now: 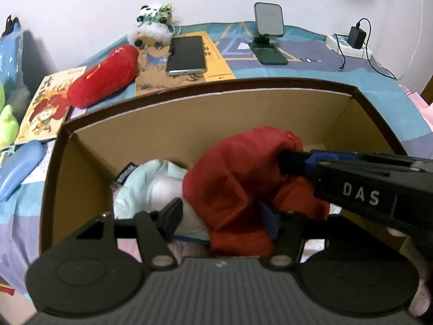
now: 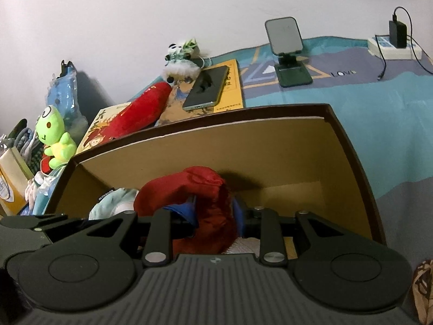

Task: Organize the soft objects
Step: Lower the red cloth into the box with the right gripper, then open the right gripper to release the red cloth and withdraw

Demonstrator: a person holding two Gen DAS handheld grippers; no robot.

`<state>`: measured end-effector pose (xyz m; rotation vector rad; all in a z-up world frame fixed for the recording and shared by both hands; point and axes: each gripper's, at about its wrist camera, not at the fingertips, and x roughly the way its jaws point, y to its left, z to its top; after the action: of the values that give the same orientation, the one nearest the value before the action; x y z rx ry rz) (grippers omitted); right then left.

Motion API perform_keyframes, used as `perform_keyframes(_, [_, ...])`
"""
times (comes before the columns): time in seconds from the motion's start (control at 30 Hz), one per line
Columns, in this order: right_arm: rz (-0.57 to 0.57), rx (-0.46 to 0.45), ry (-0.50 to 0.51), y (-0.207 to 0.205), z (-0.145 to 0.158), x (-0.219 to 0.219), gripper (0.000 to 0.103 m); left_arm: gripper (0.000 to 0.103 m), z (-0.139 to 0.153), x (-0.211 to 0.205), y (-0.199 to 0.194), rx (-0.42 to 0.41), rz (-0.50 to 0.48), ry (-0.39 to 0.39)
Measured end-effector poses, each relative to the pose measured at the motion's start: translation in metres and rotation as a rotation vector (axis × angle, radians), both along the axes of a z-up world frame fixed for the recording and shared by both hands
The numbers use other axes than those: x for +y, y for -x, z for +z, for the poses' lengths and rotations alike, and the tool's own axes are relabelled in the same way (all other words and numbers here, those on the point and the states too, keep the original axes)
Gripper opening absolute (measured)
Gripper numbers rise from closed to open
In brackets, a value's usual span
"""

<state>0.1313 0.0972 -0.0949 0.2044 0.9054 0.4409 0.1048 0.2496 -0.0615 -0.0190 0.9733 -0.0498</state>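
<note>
1. Right hand-held gripper (image 2: 213, 216), nearest its own camera, is clenched on the red soft fabric bundle (image 2: 197, 197), which fills the gap between its blue-padded fingers; the bundle hangs inside the box, against the near wall.
2. Left hand-held gripper (image 1: 224, 216) sits low inside the same box. Its left finger (image 1: 173, 214) rests by pale cloth while the right one is hidden behind red fabric, so I cannot tell whether it grips anything.
3. Largest of all is the bed with its teal and purple patterned cover (image 2: 365, 124), which carries everything.
4. Next comes the open brown cardboard box (image 1: 189, 124), in the near middle of the bed.
5. Inside it, left of the bundle, lies a pale mint and white soft garment (image 1: 151, 187), already stowed.
6. Outside the box, far left, a red plush chilli-shaped toy (image 1: 105, 75) lies across a picture book, and a small white panda plush (image 1: 151, 27) sits by the wall.
7. By my judgement the task is partway: two soft items are in the box, the red one not yet released, and the plush toys are left to gather.
8. Only the right wrist view shows the lime-green frog plush (image 2: 54, 138) whole, at the far left beside cluttered packets; the left wrist view catches just its edge.
9. Only the left wrist view shows the right tool from the side, reaching in from the right with its tip on the bundle's far end.
</note>
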Motion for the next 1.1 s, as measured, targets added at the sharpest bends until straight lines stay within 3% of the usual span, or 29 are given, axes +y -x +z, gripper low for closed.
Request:
perform_keyframes(0.13, [-0.006, 0.014, -0.011, -0.002, -0.001, -0.002, 0.012, 0.067, -0.005, 0.000, 0.001, 0.009, 0.013, 0.006])
perform_keyframes(0.27, [0.001, 0.017, -0.008, -0.001, -0.001, -0.002, 0.013, 0.068, -0.007, -0.011, 0.007, -0.031, 0.004, -0.076])
perform_keyframes(0.4, [0.003, 0.014, -0.010, -0.002, -0.001, -0.001, 0.013, 0.069, -0.008, -0.005, 0.004, -0.016, 0.022, -0.043])
perform_keyframes(1.1, [-0.057, -0.026, 0.016, 0.007, 0.001, -0.004, 0.013, 0.074, -0.007, -0.008, 0.011, -0.042, 0.076, -0.097])
